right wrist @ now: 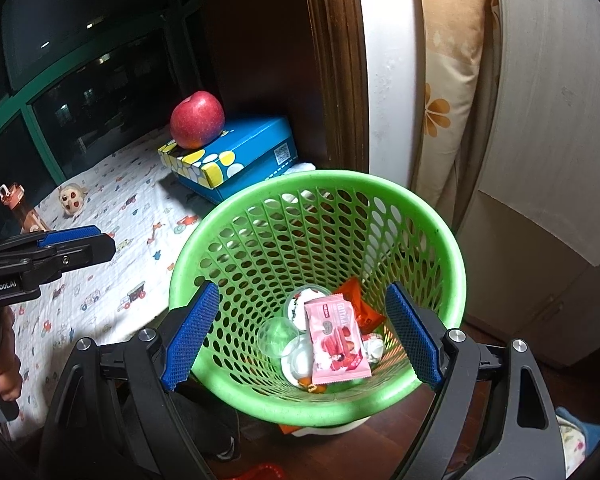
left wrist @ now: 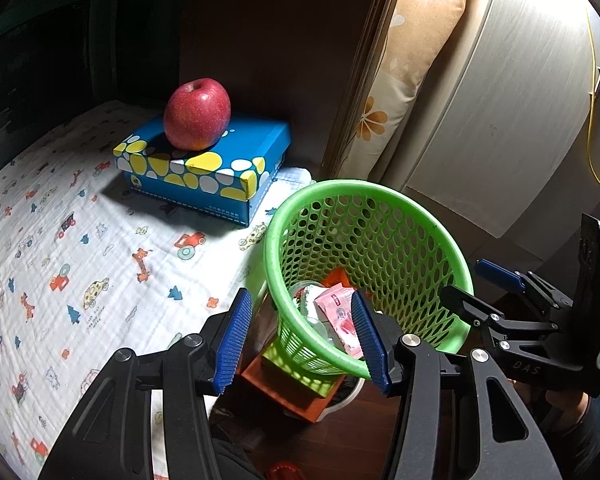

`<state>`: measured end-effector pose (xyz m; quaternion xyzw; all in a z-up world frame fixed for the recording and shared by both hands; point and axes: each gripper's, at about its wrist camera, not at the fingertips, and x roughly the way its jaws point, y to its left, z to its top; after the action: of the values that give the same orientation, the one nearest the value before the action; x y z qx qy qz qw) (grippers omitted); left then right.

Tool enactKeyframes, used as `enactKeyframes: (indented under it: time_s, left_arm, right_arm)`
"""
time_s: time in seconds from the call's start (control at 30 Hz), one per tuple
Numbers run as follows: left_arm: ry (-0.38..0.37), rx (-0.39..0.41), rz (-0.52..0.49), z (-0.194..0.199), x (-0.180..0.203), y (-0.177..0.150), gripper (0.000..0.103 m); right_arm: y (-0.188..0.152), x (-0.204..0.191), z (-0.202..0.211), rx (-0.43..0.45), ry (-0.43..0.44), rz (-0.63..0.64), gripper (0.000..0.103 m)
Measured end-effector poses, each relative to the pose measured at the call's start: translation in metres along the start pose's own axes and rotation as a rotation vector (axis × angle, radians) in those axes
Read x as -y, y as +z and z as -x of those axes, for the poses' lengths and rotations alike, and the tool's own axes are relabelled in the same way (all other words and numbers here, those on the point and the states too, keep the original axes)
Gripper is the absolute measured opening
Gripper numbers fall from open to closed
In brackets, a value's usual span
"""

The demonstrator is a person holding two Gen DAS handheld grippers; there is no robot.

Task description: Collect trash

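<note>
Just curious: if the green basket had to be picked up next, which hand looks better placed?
Probably the left gripper: its open jaws straddle the green basket's near rim. The right gripper, open, hangs over the basket's mouth.

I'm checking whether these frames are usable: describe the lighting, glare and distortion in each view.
Left wrist view: the white cabinet door at top right is blown out by glare, the far left is near black, and the apple and blue box cast hard shadows. Right wrist view: evener light inside the green basket, dark window at upper left. Both views: fisheye bending and dark corners.
</note>
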<state>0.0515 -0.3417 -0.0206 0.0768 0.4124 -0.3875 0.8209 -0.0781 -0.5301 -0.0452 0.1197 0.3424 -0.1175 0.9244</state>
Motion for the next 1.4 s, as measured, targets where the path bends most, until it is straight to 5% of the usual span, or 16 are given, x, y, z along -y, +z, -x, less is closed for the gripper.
enactKeyframes:
  time_s: [0.6, 1.4]
  left_arm:
    - [0.121, 0.052, 0.105, 0.026, -0.051, -0.019, 0.088]
    - [0.281, 0.101, 0.197, 0.051, -0.096, -0.035, 0.096]
  right_arm:
    - [0.007, -0.045, -0.005, -0.005, 0.069, 0.087, 0.09]
    - [0.019, -0.078, -0.024, -0.016, 0.109, 0.144, 0.092]
